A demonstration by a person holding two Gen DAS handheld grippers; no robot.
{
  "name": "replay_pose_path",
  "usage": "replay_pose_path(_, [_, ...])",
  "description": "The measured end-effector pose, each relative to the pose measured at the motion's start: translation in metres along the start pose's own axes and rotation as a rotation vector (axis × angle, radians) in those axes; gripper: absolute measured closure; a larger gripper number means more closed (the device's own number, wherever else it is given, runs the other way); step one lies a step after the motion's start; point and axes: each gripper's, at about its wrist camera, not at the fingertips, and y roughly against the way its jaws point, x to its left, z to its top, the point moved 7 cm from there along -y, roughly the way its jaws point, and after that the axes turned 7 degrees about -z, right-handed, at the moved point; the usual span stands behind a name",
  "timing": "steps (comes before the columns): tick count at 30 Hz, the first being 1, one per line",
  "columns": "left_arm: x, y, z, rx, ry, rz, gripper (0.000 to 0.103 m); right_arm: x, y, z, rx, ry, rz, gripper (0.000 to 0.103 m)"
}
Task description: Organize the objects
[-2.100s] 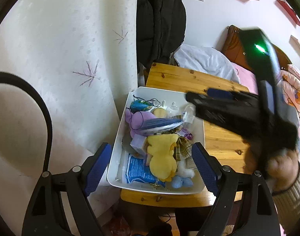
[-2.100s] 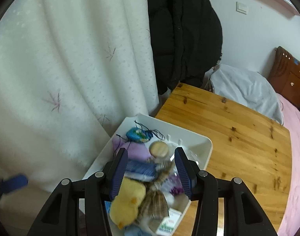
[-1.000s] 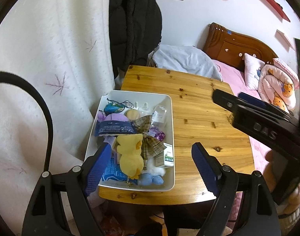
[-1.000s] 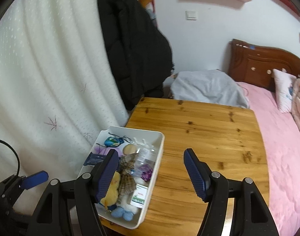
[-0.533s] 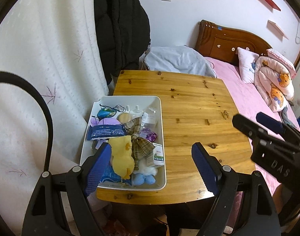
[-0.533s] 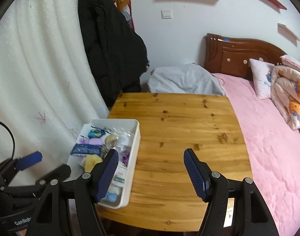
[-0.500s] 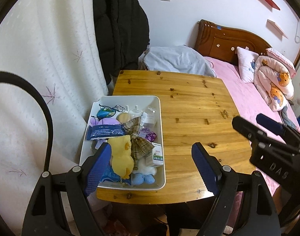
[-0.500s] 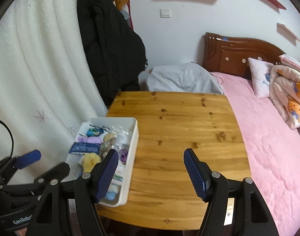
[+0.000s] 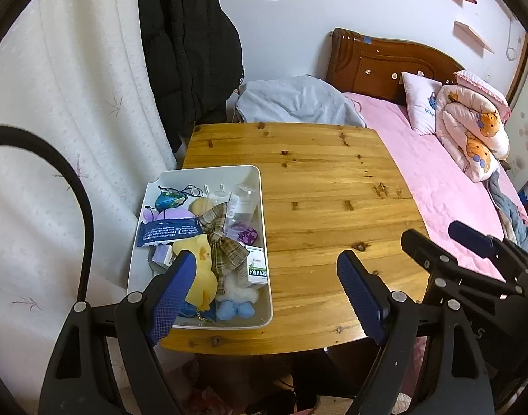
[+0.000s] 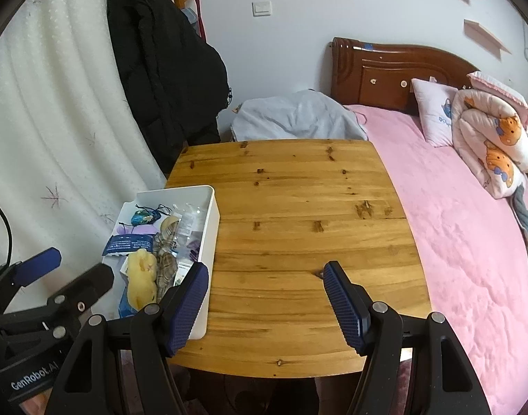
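Left of right hand-held gripper [image 10: 265,306]: tray [image 10: 208,228].

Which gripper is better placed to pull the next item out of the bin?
Left, probably. The left gripper is open, one finger in line with the white bin and yellow plush. The right gripper, also open, faces bare table.

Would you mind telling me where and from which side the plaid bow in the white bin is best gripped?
I would grip the plaid bow at its knotted middle, coming straight down from above. The knot is its narrowest, firmest part, and the bow lies on top of the pile in the white bin, whose walls block a sideways approach. Both the left gripper and right gripper are open and empty.
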Motion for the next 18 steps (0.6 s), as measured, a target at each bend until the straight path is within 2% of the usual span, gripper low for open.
replay_pose_path(18, [-0.010, -0.012, 0.004, 0.021, 0.025, 0.007, 0.017, -0.013, -0.001, 0.012, -0.021, 0.008, -0.020, 0.033])
